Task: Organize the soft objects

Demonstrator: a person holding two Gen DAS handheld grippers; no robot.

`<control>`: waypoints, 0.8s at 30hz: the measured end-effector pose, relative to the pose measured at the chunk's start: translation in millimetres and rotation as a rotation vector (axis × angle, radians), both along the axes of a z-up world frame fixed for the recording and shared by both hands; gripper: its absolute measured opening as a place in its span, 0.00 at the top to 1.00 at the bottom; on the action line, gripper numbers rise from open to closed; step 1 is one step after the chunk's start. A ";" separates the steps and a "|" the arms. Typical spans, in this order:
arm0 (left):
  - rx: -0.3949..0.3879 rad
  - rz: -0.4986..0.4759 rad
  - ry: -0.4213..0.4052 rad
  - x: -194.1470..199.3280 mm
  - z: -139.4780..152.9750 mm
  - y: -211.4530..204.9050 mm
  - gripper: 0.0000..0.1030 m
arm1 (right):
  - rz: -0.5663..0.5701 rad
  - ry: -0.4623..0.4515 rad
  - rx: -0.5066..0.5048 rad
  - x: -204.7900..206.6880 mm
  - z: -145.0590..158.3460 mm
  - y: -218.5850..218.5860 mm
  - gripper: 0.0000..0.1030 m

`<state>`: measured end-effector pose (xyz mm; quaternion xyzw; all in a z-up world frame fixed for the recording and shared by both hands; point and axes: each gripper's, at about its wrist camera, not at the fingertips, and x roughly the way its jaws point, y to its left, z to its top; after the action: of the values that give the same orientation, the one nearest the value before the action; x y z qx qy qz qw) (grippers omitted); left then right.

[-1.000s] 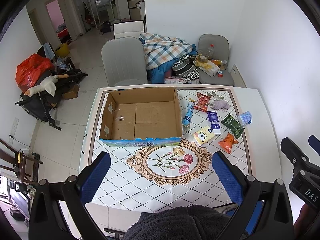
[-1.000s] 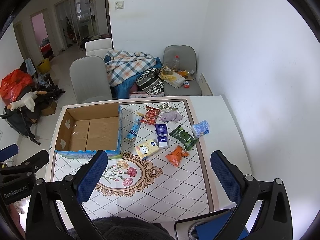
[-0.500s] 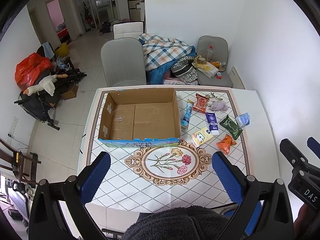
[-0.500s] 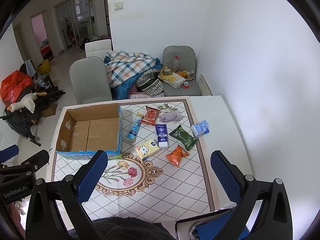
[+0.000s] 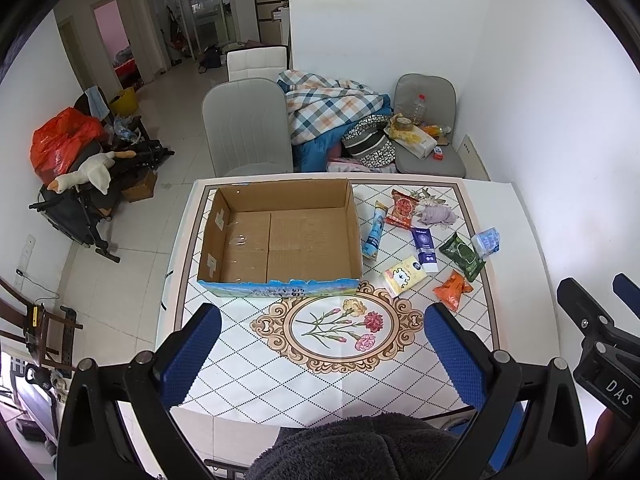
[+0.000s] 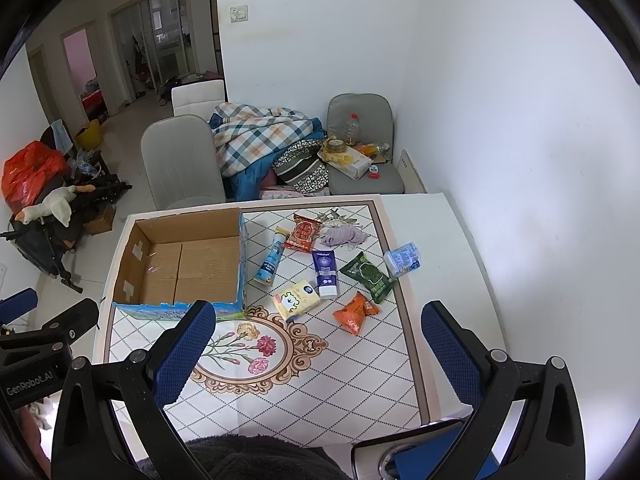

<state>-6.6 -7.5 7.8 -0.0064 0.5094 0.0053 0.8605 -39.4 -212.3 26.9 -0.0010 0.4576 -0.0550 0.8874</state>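
Matt brown cardboard box [image 5: 280, 236], glossy plastic snack packets [image 6: 356, 312], smooth printed tablecloth [image 5: 340, 364], textured blue rubbery pads [image 5: 192, 354], fuzzy dark sleeve [image 5: 360, 448]

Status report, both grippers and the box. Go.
Left gripper open, nothing held. Right gripper open, nothing held. Cardboard box has nothing in it; packets such as the orange one lie beside it on the table. Path clear.

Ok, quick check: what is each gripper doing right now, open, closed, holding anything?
Left gripper: open, fingers wide apart, holding nothing, above the table.
Right gripper: open, fingers wide apart, holding nothing.
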 end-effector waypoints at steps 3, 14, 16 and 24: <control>-0.002 0.001 0.001 -1.3 -0.2 1.2 0.00 | -0.001 0.001 -0.004 0.5 0.2 0.3 0.00; -0.004 0.010 -0.004 -0.3 0.7 4.8 0.00 | 0.005 -0.001 -0.011 -0.1 -2.8 6.1 0.00; -0.003 0.010 -0.005 -0.6 -0.4 6.3 0.00 | 0.008 -0.002 -0.012 0.6 -3.4 7.5 0.00; -0.004 0.010 -0.009 -3.1 -0.8 10.0 0.00 | 0.013 0.000 -0.006 2.7 -4.4 8.3 0.00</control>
<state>-9.7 2.5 7.1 -0.0108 0.5057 0.0088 0.8626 -36.7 -204.0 22.5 -0.0064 0.4575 -0.0507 0.8877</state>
